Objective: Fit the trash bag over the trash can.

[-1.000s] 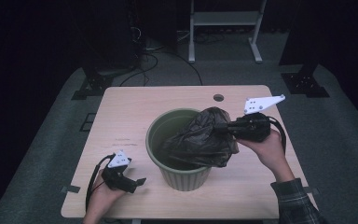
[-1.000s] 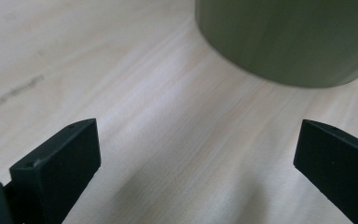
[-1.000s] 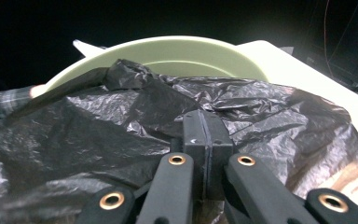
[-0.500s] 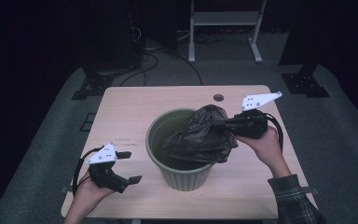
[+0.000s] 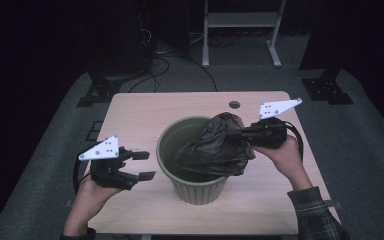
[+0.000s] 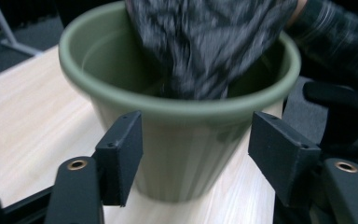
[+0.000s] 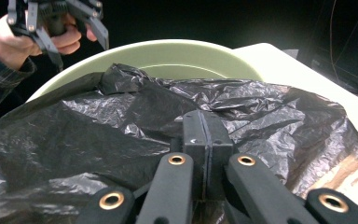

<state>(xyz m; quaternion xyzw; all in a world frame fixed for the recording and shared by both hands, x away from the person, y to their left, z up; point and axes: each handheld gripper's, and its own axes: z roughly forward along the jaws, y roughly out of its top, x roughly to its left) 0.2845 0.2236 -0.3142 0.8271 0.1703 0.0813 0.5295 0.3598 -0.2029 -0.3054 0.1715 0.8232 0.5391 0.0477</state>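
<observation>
A ribbed green pot (image 5: 196, 189) stands on the middle of the table. A crumpled black plastic bag (image 5: 214, 150) hangs over its right rim, partly inside. My right gripper (image 5: 234, 134) is shut on the bag's upper right edge, and the shut pads (image 7: 205, 133) pinch the film (image 7: 98, 130) above the pot rim (image 7: 177, 49). My left gripper (image 5: 144, 165) hovers left of the pot, raised off the table and aimed at it. Its jaws have just been closing, stand open, and hold nothing. In the left gripper view they (image 6: 198, 151) frame the pot (image 6: 121, 100) and the bag (image 6: 200, 46).
The light wooden table (image 5: 145, 115) has a cable hole (image 5: 234, 105) behind the pot. Past its far edge stand a white metal frame (image 5: 240, 20) and dark stand bases (image 5: 97, 92), with cables (image 5: 155, 50) on the grey floor.
The left gripper has lifted off the table beside the pot, and its jaws have narrowed. The right gripper and the bag have stayed in place.
</observation>
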